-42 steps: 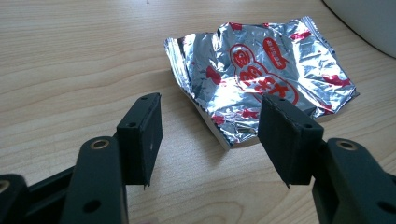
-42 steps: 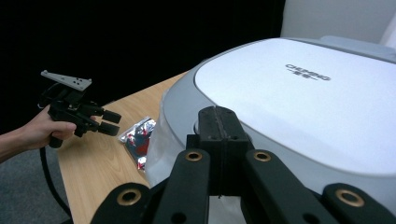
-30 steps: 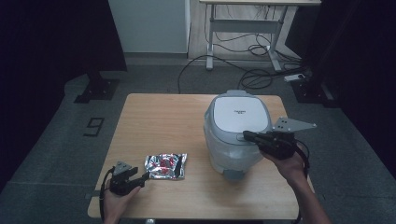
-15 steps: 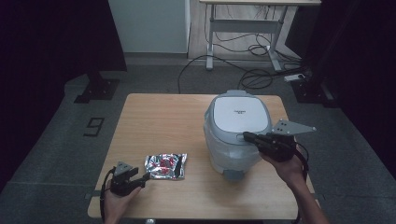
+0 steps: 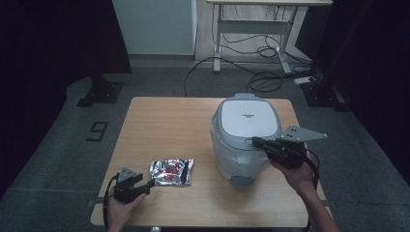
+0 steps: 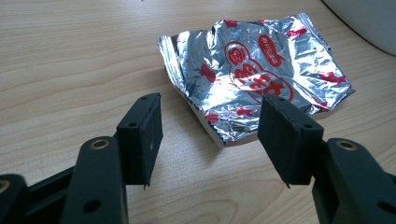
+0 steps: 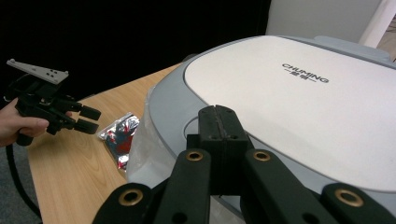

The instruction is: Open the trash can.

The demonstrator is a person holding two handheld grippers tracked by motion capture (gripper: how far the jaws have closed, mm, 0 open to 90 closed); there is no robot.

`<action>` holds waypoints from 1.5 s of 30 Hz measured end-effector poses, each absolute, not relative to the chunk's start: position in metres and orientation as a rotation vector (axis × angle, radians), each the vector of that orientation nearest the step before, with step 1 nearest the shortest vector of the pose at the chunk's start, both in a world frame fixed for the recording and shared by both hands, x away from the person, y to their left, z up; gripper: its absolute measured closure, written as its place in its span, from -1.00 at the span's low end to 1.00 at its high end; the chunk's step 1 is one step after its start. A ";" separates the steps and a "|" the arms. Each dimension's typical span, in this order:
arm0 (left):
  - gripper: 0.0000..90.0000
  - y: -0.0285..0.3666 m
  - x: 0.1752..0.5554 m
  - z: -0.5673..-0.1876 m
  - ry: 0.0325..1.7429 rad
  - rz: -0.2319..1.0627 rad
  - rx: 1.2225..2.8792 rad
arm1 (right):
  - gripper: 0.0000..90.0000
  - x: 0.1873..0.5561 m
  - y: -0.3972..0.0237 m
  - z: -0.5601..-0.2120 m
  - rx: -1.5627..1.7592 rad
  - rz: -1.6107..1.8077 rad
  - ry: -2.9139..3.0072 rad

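Hands reach in from the near edge of a wooden counter (image 5: pixel 159 116), each holding a hand-held gripper. The left hand-held gripper (image 6: pixel 210 135) sits low over the wood with its jaws spread wide and nothing between them. Just ahead of its tips lies a crinkled silver foil packet (image 6: pixel 261 79) with red print, flat on the counter, its nearest corner pointing into the gap between the jaws without touching either pad. That lineup suggests the packet is about to be picked up.

The right hand-held gripper (image 7: pixel 218 122) has its jaws pressed fully together, holding nothing. Its closed tips rest at the near front edge of the lid of a white and grey rice cooker (image 7: pixel 289 102), seemingly poised to press the lid's release. Beyond the tips, the lid stretches away flat and shut. The cooker stands to the right of the packet, a little apart from it.
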State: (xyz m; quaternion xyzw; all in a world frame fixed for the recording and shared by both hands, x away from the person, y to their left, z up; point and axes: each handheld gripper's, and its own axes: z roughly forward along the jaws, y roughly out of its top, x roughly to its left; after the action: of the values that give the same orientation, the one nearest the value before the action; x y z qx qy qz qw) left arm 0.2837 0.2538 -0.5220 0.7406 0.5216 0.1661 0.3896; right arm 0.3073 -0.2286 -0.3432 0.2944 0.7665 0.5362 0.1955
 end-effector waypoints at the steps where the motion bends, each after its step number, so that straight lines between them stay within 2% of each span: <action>1: -0.10 0.254 0.284 -0.522 1.326 0.422 1.882 | 1.00 0.307 -0.229 -0.343 0.825 1.504 2.149; 15: -0.10 0.255 0.285 -0.522 1.331 0.413 1.878 | 1.00 0.305 -0.233 -0.342 0.834 1.514 2.153; 23: -0.10 0.258 0.285 -0.523 1.340 0.414 1.873 | 1.00 0.287 -0.261 -0.353 0.839 1.597 2.047; 29: -0.10 0.257 0.284 -0.523 1.339 0.417 1.880 | 1.00 0.268 -0.287 -0.386 0.873 1.566 2.029; 36: -0.10 0.255 0.285 -0.524 1.339 0.414 1.893 | 1.00 0.271 -0.307 -0.442 1.008 1.519 2.040; 37: -0.10 0.255 0.285 -0.524 1.339 0.414 1.893 | 1.00 0.271 -0.307 -0.442 1.008 1.519 2.040; 38: -0.10 0.255 0.285 -0.525 1.340 0.411 1.893 | 0.84 0.274 -0.308 -0.455 1.034 1.502 2.037; 42: -0.10 0.256 0.284 -0.525 1.344 0.410 1.893 | 0.81 0.279 -0.307 -0.476 1.071 1.412 2.072; 45: -0.10 0.257 0.284 -0.525 1.344 0.410 1.895 | 0.68 0.281 -0.306 -0.490 1.100 1.396 2.081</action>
State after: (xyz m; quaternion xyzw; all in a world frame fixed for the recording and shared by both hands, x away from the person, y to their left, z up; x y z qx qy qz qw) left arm 0.2842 0.2570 -0.5252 0.7427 0.5266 0.1605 0.3812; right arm 0.2813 -0.3062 -0.4898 0.3939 0.7448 0.4997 0.2010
